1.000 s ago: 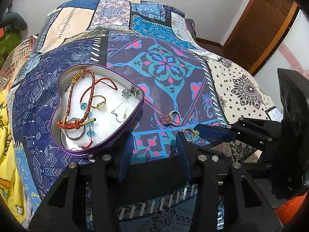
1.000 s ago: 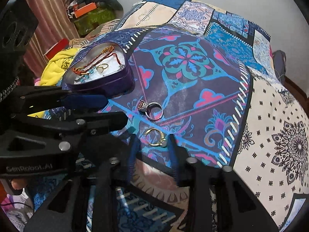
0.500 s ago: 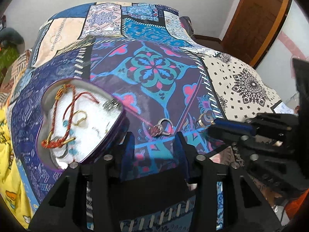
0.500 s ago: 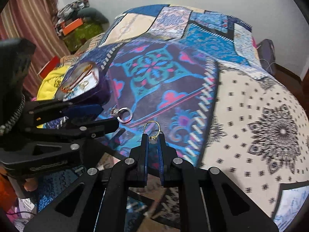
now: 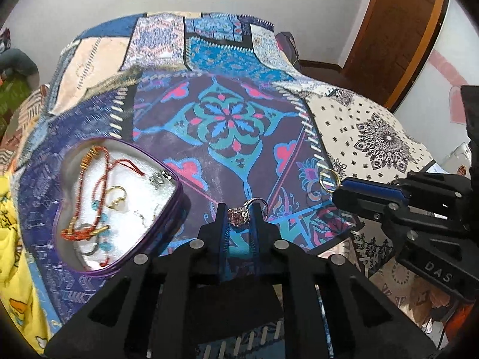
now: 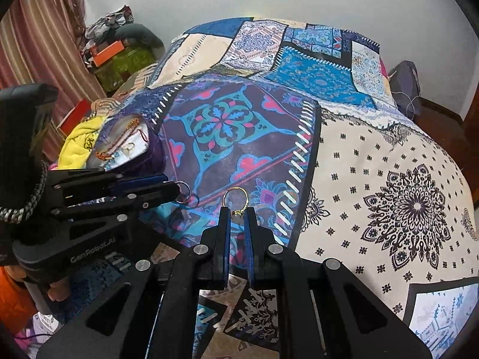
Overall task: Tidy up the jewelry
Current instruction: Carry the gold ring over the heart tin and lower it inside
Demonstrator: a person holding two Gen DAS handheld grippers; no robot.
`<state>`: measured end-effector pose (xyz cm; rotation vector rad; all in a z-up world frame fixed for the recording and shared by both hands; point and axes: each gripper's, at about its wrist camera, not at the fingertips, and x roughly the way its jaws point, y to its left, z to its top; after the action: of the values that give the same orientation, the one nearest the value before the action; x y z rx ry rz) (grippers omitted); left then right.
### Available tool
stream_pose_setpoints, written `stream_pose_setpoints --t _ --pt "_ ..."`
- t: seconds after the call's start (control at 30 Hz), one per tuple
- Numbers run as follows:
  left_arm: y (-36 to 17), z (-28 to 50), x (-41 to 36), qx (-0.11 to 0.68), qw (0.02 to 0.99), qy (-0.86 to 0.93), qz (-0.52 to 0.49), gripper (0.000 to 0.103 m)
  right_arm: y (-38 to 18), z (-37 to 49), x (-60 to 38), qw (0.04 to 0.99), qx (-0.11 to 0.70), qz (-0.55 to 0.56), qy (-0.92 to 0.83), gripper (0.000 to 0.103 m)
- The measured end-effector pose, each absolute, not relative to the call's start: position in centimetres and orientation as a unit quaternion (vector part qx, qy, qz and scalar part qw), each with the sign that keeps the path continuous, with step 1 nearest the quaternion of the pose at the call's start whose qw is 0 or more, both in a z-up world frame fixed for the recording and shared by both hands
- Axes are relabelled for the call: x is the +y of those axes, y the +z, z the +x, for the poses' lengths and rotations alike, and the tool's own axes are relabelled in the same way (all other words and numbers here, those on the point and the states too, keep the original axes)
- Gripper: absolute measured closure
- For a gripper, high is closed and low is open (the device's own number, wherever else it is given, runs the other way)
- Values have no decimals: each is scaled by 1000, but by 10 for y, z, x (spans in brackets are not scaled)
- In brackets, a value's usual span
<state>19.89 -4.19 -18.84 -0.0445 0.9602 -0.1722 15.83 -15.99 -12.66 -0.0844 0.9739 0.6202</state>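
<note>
My left gripper (image 5: 238, 209) is shut on a silver ring with a reddish stone (image 5: 239, 216), held above the patterned bedspread. My right gripper (image 6: 237, 213) is shut on a gold ring (image 6: 235, 198), also lifted off the cloth; that ring shows in the left wrist view (image 5: 327, 177) at my right fingertips. The silver ring shows in the right wrist view (image 6: 183, 191) at the left gripper's tips. A purple heart-shaped tin (image 5: 179, 197) lies to the left, holding red cord bracelets (image 5: 89, 185), a gold ring (image 5: 115, 197), earrings and blue beads on a white lining.
The bed is covered by a patchwork bedspread (image 5: 227, 119). Yellow cloth (image 5: 12, 239) lies at the left edge. A wooden door (image 5: 398, 30) stands at the back right. Boxes and clutter (image 6: 110, 51) sit by the striped curtain (image 6: 39, 45).
Both grippers closed on their rings and lifted them off the bedspread: the right took the gold ring first, then the left took the silver ring. Both views rose and pulled back.
</note>
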Motion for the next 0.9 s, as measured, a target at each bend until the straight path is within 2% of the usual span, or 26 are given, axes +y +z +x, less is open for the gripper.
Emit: stream_pose_setpoints --t 0.9 --pt "-81 144 41 346 936 -27 -53 90 -45 148 -97 864 364 -45 346 95"
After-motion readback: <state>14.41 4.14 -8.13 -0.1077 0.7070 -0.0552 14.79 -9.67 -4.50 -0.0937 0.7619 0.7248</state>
